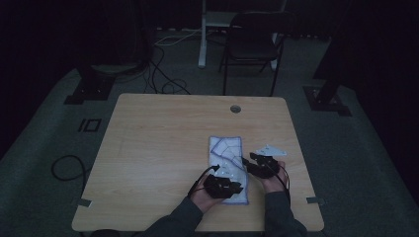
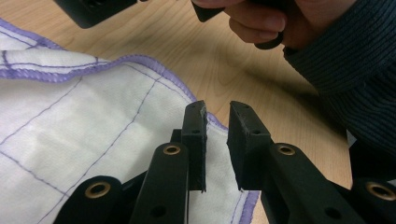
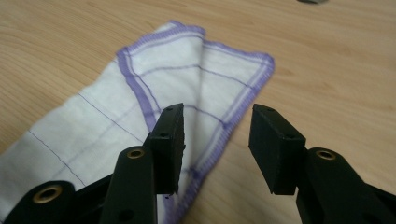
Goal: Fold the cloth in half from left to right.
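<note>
— Toward the near right corner of the table [image 1: 148, 148], what is the state of the cloth [image 1: 228, 165]?

— Folded into a long strip, one purple-hemmed layer lapped over at its far end — further folding appears outstanding.

— The grippers?

— Left gripper [image 2: 217, 140]: jaws narrowly parted over the near hem, nothing pinched. Right gripper [image 3: 217, 144]: jaws wide, empty, straddling the strip's right hem.

No text, label, brand, number or sign could be read on anything in these pictures.
</note>
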Demonstrator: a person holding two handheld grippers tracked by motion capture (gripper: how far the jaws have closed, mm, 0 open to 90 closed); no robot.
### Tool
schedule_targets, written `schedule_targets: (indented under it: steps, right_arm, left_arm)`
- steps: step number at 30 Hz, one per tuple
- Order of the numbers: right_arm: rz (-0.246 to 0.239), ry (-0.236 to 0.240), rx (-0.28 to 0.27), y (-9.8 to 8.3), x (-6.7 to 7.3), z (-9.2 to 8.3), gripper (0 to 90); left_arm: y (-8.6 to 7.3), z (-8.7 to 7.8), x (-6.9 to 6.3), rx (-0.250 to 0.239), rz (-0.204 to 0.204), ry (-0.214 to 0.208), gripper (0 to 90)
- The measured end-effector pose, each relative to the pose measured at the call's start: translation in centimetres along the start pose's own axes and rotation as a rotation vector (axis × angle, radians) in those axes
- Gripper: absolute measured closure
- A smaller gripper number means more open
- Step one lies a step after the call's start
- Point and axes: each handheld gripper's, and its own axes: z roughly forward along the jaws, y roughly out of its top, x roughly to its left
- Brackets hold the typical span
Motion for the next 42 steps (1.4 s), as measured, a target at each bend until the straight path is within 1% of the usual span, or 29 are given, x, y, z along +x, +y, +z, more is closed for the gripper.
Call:
schedule_targets:
  steps: [2,3,8,10,13,16,20,21,25,27,29,33,37,39,42]
  right_arm:
    - [-0.016,0.006,-0.005,0.4,0.3,0.2,55.8]
    - [-0.021,0.010,-0.004,0.6,0.4,0.4,55.8]
    - [-0.045,0.023,-0.007,1.3,1.0,1.2,56.4]
    - [-0.052,0.030,-0.019,1.6,1.2,1.4,57.1]
    - [-0.065,0.036,-0.011,2.0,1.5,2.0,58.1]
    - [-0.085,0.049,-0.012,2.3,1.8,2.4,58.2]
    - [-0.108,0.068,-0.010,2.6,2.3,3.1,57.9]
    - [-0.108,0.072,-0.011,2.6,2.4,3.2,57.7]
    - [-0.110,0.087,0.001,2.6,2.8,4.1,56.5]
    - [-0.120,0.099,0.006,2.6,3.1,4.5,56.0]
    - [-0.129,0.107,0.010,2.6,3.5,4.9,55.0]
    - [-0.141,0.118,0.021,2.6,4.0,5.8,53.8]
    - [-0.152,0.112,0.032,2.6,4.3,6.4,51.5]
    - [-0.159,0.108,0.043,2.6,4.5,6.6,48.9]
    - [-0.198,0.082,0.064,2.9,4.9,7.2,44.9]
  left_arm:
    - [-0.1,-0.1,0.1,0.007,0.003,0.013,77.5]
    - [-0.3,-0.2,0.1,0.006,0.000,0.016,77.5]
    - [-0.9,-0.7,0.6,0.018,0.001,0.054,77.5]
    - [-1.3,-1.1,0.9,0.020,-0.007,0.073,77.5]
    - [-1.8,-1.6,1.4,0.021,-0.020,0.096,77.6]
    - [-2.3,-2.0,1.8,0.025,-0.025,0.124,77.9]
    - [-2.9,-2.6,2.3,0.022,-0.033,0.150,78.0]
    - [-3.0,-2.8,2.4,0.024,-0.033,0.155,78.0]
    - [-3.5,-3.1,2.7,0.016,-0.050,0.168,78.1]
    - [-3.8,-3.1,2.7,0.017,-0.055,0.172,78.4]
    - [-4.0,-3.1,2.8,0.023,-0.054,0.178,79.1]
    - [-4.0,-3.1,2.6,0.027,-0.039,0.200,80.8]
    - [-4.0,-3.1,2.6,0.028,-0.044,0.203,82.4]
    - [-4.0,-3.0,2.7,0.028,-0.046,0.203,82.6]
    - [-4.1,-3.0,2.7,0.030,-0.047,0.203,82.9]
